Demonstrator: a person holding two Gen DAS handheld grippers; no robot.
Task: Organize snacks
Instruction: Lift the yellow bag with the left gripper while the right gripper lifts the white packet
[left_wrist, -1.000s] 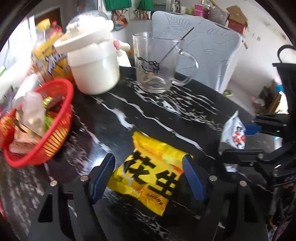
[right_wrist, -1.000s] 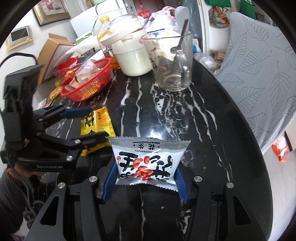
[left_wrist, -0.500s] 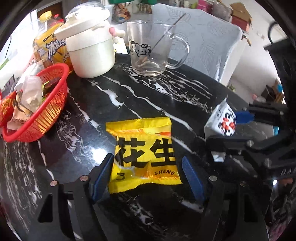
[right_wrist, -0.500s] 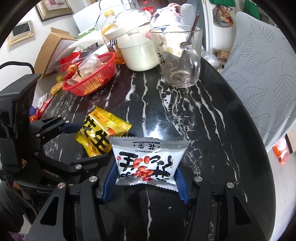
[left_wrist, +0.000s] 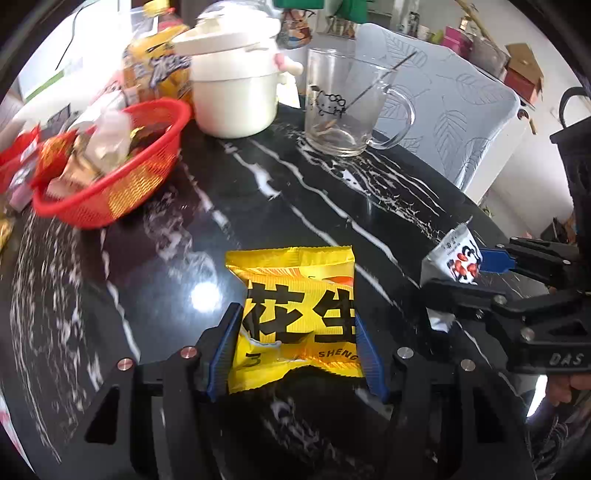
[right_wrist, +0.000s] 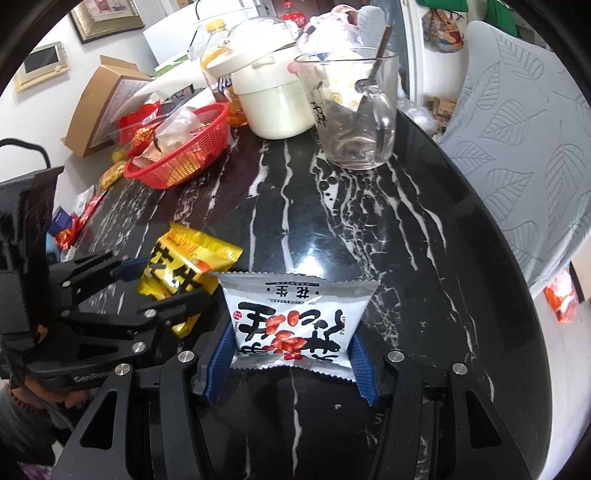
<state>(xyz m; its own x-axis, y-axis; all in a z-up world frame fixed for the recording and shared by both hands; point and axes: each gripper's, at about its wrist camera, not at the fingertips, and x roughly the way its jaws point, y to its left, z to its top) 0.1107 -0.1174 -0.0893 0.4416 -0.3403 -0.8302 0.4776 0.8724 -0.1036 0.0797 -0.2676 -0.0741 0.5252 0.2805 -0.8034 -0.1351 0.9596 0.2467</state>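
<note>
- My left gripper (left_wrist: 297, 347), spread around the yellow peanut packet (left_wrist: 295, 314) half a second ago, now pinches it from both sides, lifted off the black marble table (left_wrist: 295, 206).
- My right gripper (right_wrist: 291, 365) stays clamped on the silver peanut packet (right_wrist: 295, 317), as before.
- Further off, the red basket (left_wrist: 122, 184) of snacks sits unchanged beside the white pot (left_wrist: 236, 92) and glass mug (left_wrist: 347, 107).

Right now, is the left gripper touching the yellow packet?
Touching. The left wrist view shows the left gripper shut on the yellow packet, both blue pads pressing its sides.
</note>
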